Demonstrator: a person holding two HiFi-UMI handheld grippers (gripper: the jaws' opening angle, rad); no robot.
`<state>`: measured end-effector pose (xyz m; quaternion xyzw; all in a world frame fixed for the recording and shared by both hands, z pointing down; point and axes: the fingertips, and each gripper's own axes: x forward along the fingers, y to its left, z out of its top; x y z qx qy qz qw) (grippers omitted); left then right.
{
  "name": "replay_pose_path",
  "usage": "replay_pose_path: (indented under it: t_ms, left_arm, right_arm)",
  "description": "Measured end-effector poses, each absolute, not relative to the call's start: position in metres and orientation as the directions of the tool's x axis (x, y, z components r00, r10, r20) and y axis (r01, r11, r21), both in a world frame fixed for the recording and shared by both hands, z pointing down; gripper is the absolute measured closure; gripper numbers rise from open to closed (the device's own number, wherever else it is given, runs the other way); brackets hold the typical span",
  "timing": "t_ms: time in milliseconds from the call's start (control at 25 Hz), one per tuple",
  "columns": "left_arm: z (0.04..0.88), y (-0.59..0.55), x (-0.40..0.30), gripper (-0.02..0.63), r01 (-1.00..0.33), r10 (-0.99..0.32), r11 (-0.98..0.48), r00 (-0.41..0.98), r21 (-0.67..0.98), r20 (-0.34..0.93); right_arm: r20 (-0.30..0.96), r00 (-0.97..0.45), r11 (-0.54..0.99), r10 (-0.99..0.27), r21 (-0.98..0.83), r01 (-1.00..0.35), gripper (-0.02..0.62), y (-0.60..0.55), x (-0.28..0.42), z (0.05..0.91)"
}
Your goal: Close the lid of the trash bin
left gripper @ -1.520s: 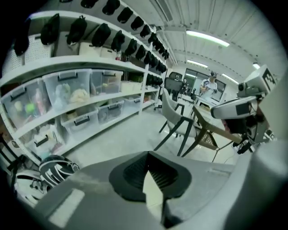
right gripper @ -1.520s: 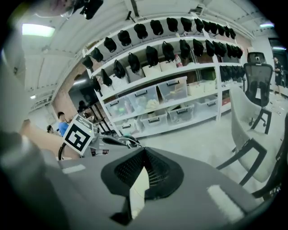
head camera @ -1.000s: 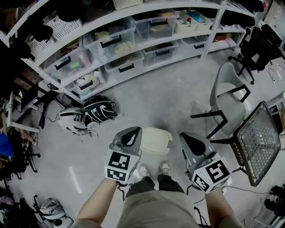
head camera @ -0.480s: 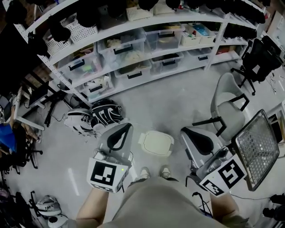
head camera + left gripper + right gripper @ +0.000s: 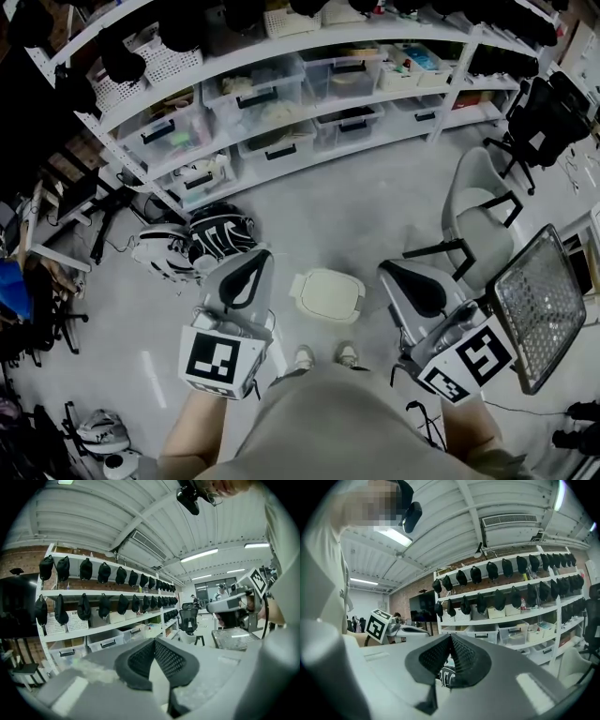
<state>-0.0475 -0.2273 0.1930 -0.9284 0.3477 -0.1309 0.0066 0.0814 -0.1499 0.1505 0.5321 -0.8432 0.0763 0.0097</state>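
Observation:
The trash bin (image 5: 327, 296) stands on the grey floor just ahead of the person's shoes, seen from above, and its cream lid lies flat on top. My left gripper (image 5: 257, 253) hangs to the left of the bin, and my right gripper (image 5: 387, 270) to its right; both are held well above it and touch nothing. In the left gripper view the black pads (image 5: 140, 660) meet at the tip with nothing between them. The right gripper view shows the same: pads (image 5: 464, 660) pressed together and empty. Both gripper cameras point at shelves and ceiling, so the bin is hidden from them.
White shelving with clear storage boxes (image 5: 253, 98) runs along the far side. Black-and-white bags (image 5: 199, 244) lie on the floor left of the bin. A grey chair (image 5: 483, 220) and a wire mesh panel (image 5: 542, 305) stand to the right, a black office chair (image 5: 539, 117) beyond.
Both grippers have risen toward the head camera and moved slightly apart. The bin looks smaller and farther away; its lid has stayed flat throughout.

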Motion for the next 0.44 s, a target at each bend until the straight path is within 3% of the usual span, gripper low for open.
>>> replay_pose_path:
  t_ms: [440]
  left_arm:
    - [0.2,-0.223,-0.056,0.603,-0.62,-0.614,-0.782,0.75,-0.064,0.245]
  right_arm:
    - [0.137,-0.399,0.383,-0.907,-0.127,-0.915,0.592,-0.148,0.068,0.163]
